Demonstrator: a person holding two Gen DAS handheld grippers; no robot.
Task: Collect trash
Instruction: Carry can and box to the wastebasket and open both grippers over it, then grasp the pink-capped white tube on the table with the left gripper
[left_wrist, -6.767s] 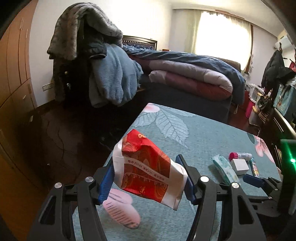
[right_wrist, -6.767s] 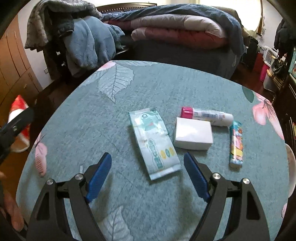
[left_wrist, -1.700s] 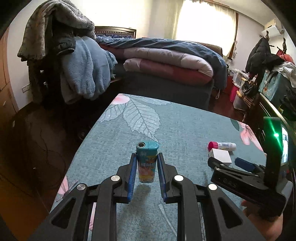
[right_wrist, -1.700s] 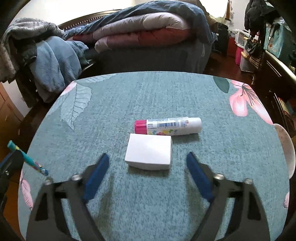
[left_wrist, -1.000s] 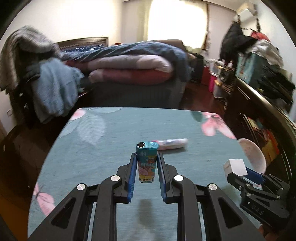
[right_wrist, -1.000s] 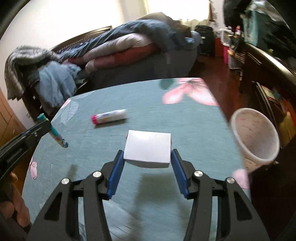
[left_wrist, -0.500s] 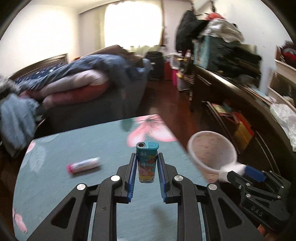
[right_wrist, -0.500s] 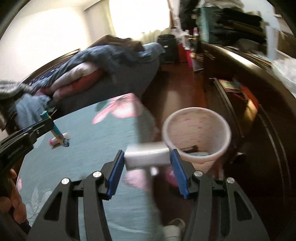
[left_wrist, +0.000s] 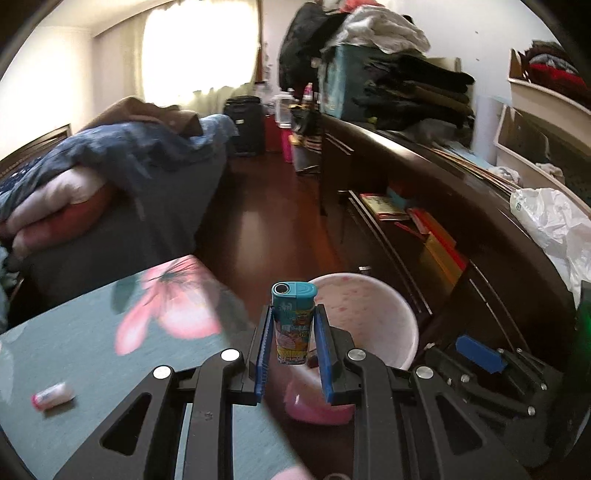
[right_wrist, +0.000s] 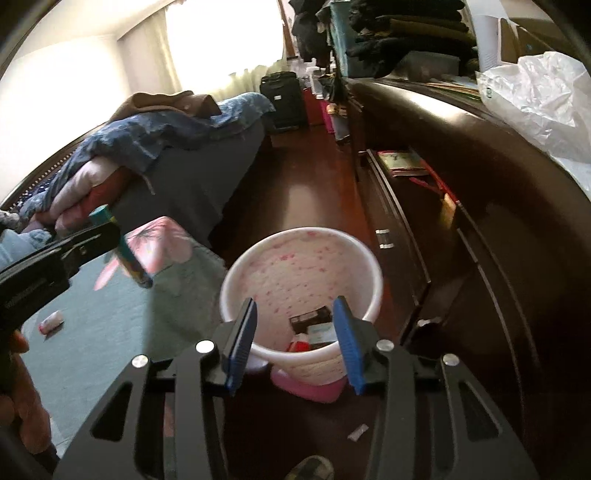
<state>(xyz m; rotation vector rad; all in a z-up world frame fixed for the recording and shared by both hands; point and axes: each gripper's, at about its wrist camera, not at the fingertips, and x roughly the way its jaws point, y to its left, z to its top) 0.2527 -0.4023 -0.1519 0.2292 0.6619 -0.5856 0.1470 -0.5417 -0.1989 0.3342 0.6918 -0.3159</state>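
Observation:
My left gripper (left_wrist: 292, 345) is shut on a small teal printed tube (left_wrist: 294, 325) and holds it upright just left of the pink-speckled white waste bin (left_wrist: 384, 314). The tube also shows in the right wrist view (right_wrist: 129, 254), held over the table edge. My right gripper (right_wrist: 293, 334) is open and empty above the bin (right_wrist: 280, 258). Several pieces of trash (right_wrist: 310, 328) lie at the bin's bottom. A pink-capped white stick (left_wrist: 53, 394) lies on the teal table (left_wrist: 74, 332).
A dark wooden cabinet (right_wrist: 480, 221) runs along the right, with a white plastic bag (right_wrist: 535, 103) on top. A bed with piled blankets (left_wrist: 92, 173) stands beyond the table. A scrap (right_wrist: 358, 432) lies on the floor near the bin.
My right gripper has opened over the bin and the white box it held is gone from its jaws. Both grippers have swung further right toward the bin.

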